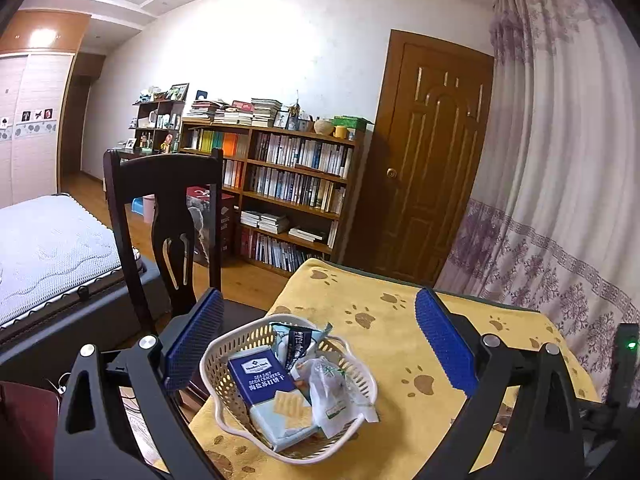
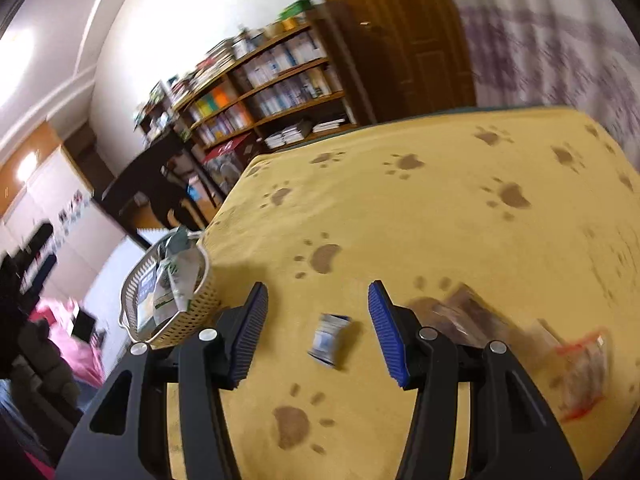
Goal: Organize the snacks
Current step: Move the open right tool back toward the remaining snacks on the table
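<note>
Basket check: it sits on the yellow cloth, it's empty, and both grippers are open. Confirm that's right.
Not quite. The basket is not empty: the left wrist view shows a blue cracker pack and other wrapped snacks in it. The rest holds: it sits on the yellow cloth, and the left gripper and right gripper are both open.

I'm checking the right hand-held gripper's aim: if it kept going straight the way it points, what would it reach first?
Most likely the small blue-and-white snack packet lying on the yellow tablecloth, centred between the open fingers of the right hand-held gripper. The view is motion-blurred, so depth is uncertain.
</note>
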### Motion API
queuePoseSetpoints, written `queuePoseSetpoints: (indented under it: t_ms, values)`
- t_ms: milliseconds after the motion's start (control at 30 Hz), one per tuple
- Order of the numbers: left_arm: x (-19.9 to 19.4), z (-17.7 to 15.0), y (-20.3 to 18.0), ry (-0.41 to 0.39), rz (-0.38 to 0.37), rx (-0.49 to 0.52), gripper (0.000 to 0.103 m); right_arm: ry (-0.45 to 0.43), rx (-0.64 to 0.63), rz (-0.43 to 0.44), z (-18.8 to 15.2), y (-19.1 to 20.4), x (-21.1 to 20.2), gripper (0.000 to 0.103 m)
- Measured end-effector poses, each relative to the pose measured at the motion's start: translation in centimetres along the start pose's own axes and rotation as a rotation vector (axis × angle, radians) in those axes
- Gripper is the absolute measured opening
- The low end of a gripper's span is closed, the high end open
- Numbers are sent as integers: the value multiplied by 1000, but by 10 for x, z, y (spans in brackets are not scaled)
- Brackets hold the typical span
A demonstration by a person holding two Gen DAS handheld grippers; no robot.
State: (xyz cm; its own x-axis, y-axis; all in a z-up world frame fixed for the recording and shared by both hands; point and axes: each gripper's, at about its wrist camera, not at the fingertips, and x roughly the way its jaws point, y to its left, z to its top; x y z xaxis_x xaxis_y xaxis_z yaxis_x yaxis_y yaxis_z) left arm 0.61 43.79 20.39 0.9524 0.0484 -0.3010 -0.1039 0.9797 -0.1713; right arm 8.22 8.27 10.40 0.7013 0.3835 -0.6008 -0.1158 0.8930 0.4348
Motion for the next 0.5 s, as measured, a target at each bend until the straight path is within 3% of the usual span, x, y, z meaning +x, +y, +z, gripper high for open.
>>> queuePoseSetpoints:
  t_ms: [500]
  values:
    - [5, -11, -37, 32, -41, 91, 98, -36, 245, -71, -41, -115, -74, 54]
